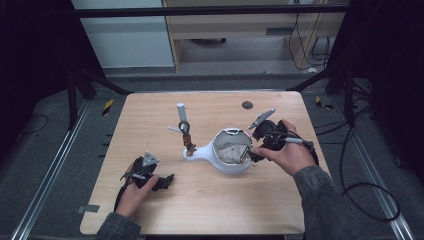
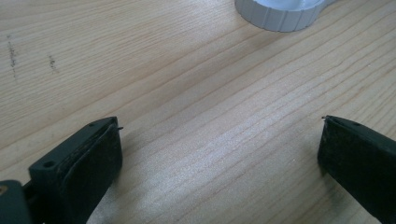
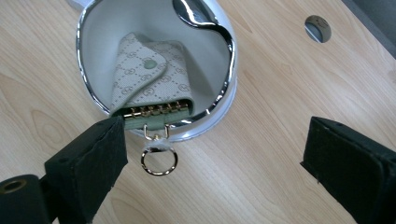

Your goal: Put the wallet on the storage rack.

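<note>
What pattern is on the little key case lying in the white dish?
Cream with a repeating monogram print, on the key case; clearest in the right gripper view.

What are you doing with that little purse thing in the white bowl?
A person works two hand-held grippers at a wooden table. A beige patterned key pouch lies in a white chrome-rimmed dish, its gold ring hanging over the rim. The right gripper hovers beside it, jaws open, holding nothing. The left gripper rests open over bare wood.
</note>
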